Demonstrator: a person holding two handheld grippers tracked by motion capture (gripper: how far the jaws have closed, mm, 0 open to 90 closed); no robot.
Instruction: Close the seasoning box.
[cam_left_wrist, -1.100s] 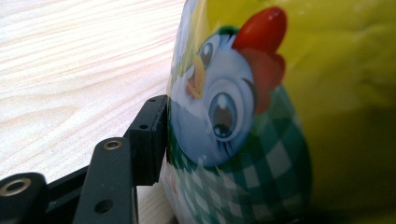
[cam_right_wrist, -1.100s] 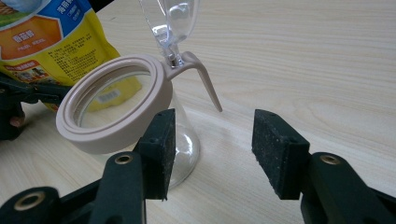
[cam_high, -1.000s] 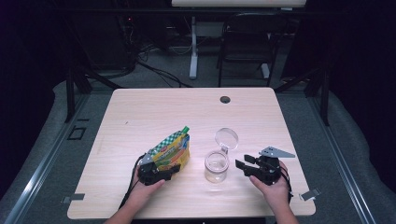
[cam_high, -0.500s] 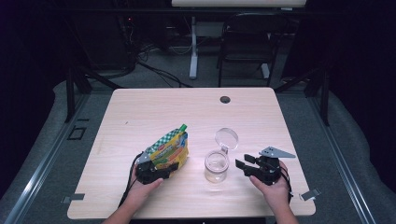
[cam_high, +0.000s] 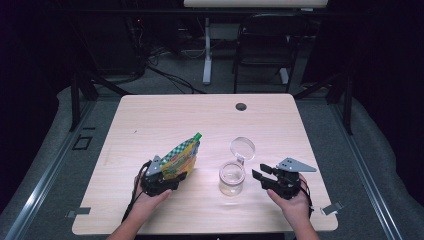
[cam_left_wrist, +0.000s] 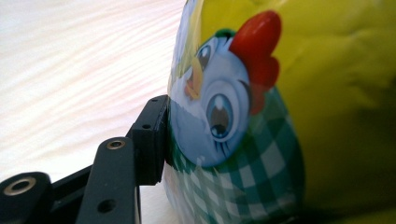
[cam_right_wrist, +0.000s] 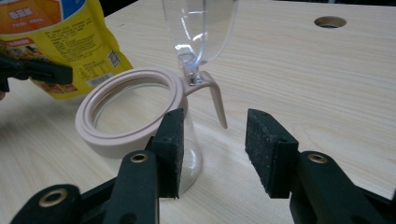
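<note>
A yellow and green snack bag with a cartoon chicken leans tilted above the table, and my left gripper is shut on its lower end. One pad presses into the bag's side; the other is hidden behind it. A glass jar with a pink rim stands at mid-table, its clear hinged lid flipped up. My right gripper sits just right of the jar, open. Its jaws have just been closing, with only bare table between them.
The wooden table has a round cable hole near its far edge. Beyond it are a dark chair and cables on the floor. The jar's lid handle points toward my right gripper.
The right gripper's jaws stand closer together than before. The left hand with the bag has barely shifted.
</note>
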